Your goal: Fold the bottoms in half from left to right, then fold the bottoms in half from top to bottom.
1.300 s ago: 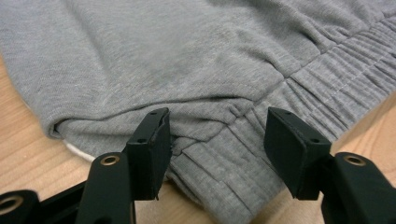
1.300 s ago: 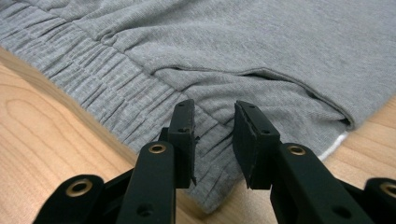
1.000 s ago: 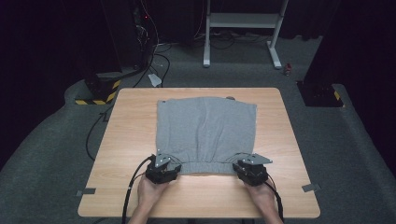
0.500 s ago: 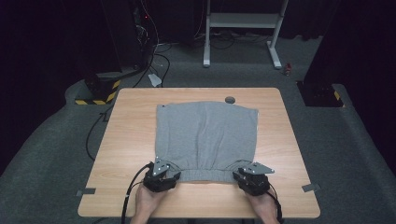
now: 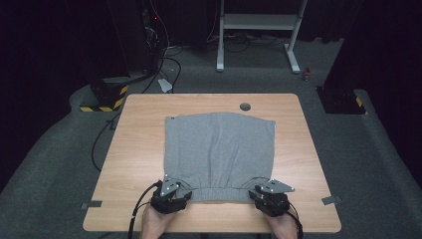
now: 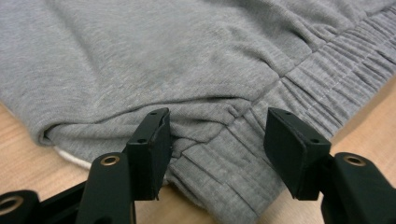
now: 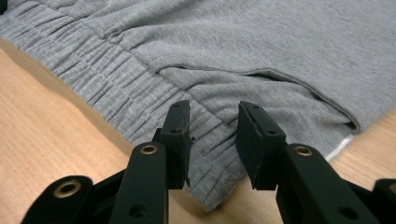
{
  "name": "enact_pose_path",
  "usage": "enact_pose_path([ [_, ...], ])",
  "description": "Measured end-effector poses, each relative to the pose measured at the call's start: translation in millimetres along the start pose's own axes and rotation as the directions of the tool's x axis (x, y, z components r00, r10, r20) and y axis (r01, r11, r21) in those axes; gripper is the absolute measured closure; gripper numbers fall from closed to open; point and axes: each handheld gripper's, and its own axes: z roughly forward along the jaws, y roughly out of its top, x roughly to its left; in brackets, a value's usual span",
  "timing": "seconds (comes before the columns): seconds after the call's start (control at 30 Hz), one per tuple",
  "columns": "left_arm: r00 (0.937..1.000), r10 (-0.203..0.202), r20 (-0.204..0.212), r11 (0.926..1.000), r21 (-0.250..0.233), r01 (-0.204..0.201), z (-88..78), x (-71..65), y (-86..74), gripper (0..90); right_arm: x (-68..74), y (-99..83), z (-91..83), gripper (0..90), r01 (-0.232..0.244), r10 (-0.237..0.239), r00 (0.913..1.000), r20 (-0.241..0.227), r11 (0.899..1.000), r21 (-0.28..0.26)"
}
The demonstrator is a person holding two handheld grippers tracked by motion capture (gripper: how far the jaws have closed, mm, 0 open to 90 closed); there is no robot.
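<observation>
- left gripper [image 5: 171, 195] sits at the near-left waistband corner of the grey garment [image 5: 219, 149], jaws wide, nothing pinched
- right gripper [image 5: 271, 198], near-right corner, jaws have just been opening, cloth between but loose
- garment's flat mid-table [image 5: 139, 149]

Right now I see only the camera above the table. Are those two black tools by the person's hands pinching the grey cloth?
Observer: No. The left gripper stands open, and a corner of the grey cloth lies loose between its jaws.
Operator: And the other one?
Observer: The right gripper is open too. Its jaws have just been opening, with the ribbed waistband corner between them, unpressed.
Operator: Anything under the cloth?
Observer: A thin white edge peeks out beneath its corner.
</observation>
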Motion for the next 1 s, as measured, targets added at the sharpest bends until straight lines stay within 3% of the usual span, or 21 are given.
enact_pose_path([
  [0.1,0.9998,0.003,0.017,0.9999,0.013,-0.004,-1.5,-0.4,0.4,40.7,0.6,-1.1,-1.3,61.6,-0.008,0.008,0.9999,-0.007,1.000,-0.001],
  [0.13,0.9997,0.002,0.024,0.9998,0.022,-0.002,-2.2,-1.1,0.9,39.9,-1.5,-0.8,-3.1,56.4,-0.057,0.058,0.9969,-0.054,0.998,0.006],
  [0.33,0.9977,0.011,0.067,0.9983,0.057,-0.014,-4.8,-0.9,3.5,35.8,-2.7,4.7,-5.3,52.0,-0.076,0.077,0.9943,-0.074,0.997,0.014],
  [0.4,0.9970,0.002,0.078,0.9985,0.055,-0.006,-7.0,1.3,6.6,34.7,-0.2,11.5,-7.0,49.8,-0.090,0.088,0.9920,-0.090,0.996,-0.024],
  [0.57,0.9914,-0.076,0.107,0.9971,0.006,0.076,-12.6,18.9,22.0,31.8,11.4,25.6,1.6,46.2,-0.077,0.071,0.9911,-0.112,0.996,-0.050],
  [0.7,0.9897,-0.103,0.099,0.9946,0.002,0.104,-9.9,30.2,29.6,30.2,24.9,36.2,14.1,45.7,-0.059,0.051,0.9904,-0.129,0.996,-0.063],
  [0.8,0.9910,-0.121,0.058,0.9925,0.024,0.120,-1.8,41.6,36.3,30.3,30.8,40.7,22.6,45.7,-0.054,0.045,0.9889,-0.142,0.997,-0.058],
  [0.9,0.9858,-0.166,0.026,0.9856,0.037,0.165,9.4,56.8,42.0,31.6,45.4,49.8,34.2,46.4,-0.019,0.010,0.9866,-0.163,0.999,-0.051],
  [1.0,0.9839,-0.179,0.002,0.9831,0.042,0.178,15.3,65.0,46.0,31.8,51.5,54.3,38.0,47.1,-0.001,-0.008,0.9858,-0.168,0.999,-0.055],
])
